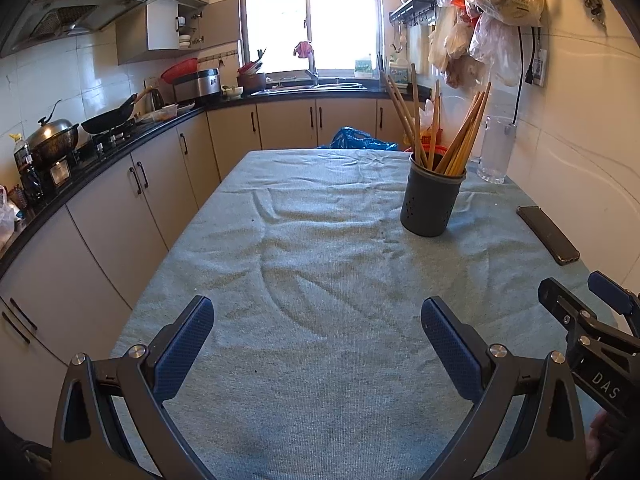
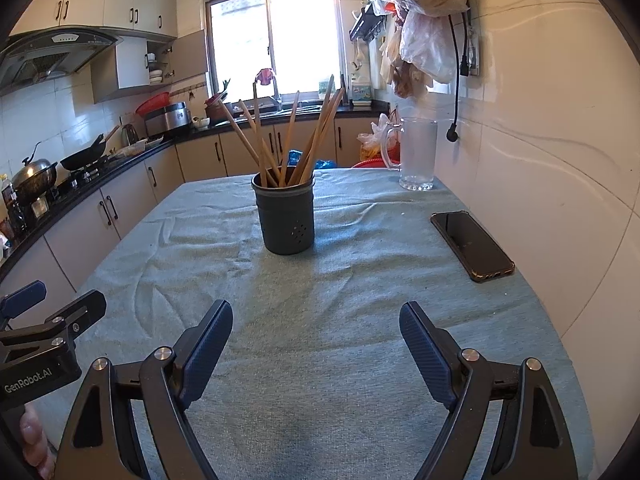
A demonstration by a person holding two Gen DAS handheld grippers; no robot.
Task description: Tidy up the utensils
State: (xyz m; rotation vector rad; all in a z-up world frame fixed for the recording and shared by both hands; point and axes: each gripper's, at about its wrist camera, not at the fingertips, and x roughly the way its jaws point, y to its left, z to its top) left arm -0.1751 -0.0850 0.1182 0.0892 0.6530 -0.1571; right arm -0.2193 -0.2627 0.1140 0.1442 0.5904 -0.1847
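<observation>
On the tabletop (image 2: 320,360), w/ its wrinkled blue-green cloth, the grey holder (image 2: 285,216) stands upright well ahead of both tongs, chopsticks (image 2: 280,144) all bundled in it and fanning out at angles; I see no loose utensils on the cloth. Left tongs (image 1: 318,332) and right tongs (image 2: 316,332) both gape wide, nothing betw. the pads, hovering over bare cloth near my edge. Risks as I judge them: the holder looks tall and top-heavy w/ sticks leaning outward, so a reach that clips a stick could tip the lot; the loose cloth could bunch under a dragged tong and pull the holder along; the glass jug (image 2: 416,156) and phone (image 2: 472,246) sit near the wall on the right, so a wide right-side swing might knock either. Views differ: right cam shows the holder nearly dead centre, its vent holes facing me, plus the whole phone; left cam puts the holder off to the right, phone cut down to a sliver, but gives more of the stove side w/ the wok (image 1: 110,118).
</observation>
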